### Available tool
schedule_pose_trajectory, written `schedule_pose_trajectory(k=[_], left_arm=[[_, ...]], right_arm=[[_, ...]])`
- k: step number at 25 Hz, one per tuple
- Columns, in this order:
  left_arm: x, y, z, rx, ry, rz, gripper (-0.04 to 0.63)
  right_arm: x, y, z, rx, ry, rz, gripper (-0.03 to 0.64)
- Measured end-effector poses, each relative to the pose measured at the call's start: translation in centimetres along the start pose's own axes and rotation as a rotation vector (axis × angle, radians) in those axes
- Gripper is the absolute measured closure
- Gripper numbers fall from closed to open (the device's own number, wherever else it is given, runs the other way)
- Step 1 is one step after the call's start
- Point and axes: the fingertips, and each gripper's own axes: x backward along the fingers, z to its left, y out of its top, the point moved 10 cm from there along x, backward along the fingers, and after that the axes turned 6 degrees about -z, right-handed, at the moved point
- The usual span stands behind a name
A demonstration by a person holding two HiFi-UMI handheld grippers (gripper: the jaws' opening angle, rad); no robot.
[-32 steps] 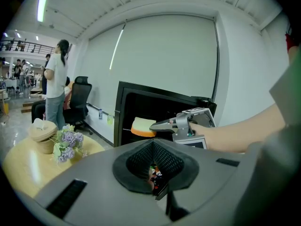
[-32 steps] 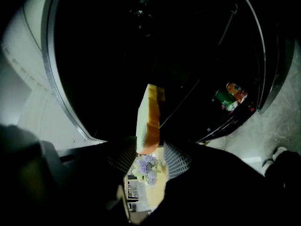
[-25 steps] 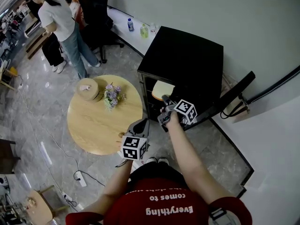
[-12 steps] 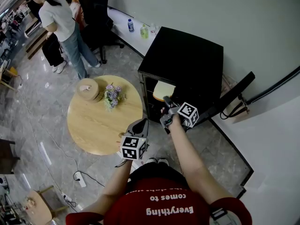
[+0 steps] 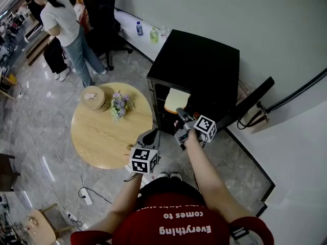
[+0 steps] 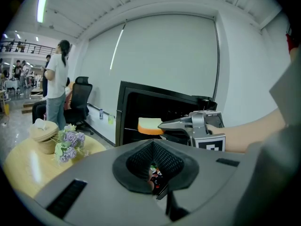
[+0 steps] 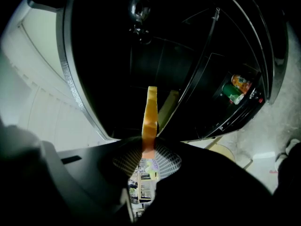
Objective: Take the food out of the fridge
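- My right gripper pinches the bread slice by its near edge, at the open front of the fridge.
- My left gripper has its jaws pressed together on nothing, beside the table edge.

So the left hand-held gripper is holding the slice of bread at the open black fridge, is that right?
Not quite: the right hand-held gripper is holding the slice of bread at the open black fridge. The right gripper view shows the bread edge-on between its jaws; the left hand-held gripper holds nothing.
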Motion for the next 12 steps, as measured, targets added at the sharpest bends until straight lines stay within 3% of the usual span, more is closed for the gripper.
schedule_pose_trajectory(k=[12], left_arm=[[0.0, 0.5, -0.1, -0.011, -0.002, -0.005, 0.589]], right_arm=[[4.0, -1.2, -0.3, 0.017, 0.044, 0.076, 0.531]])
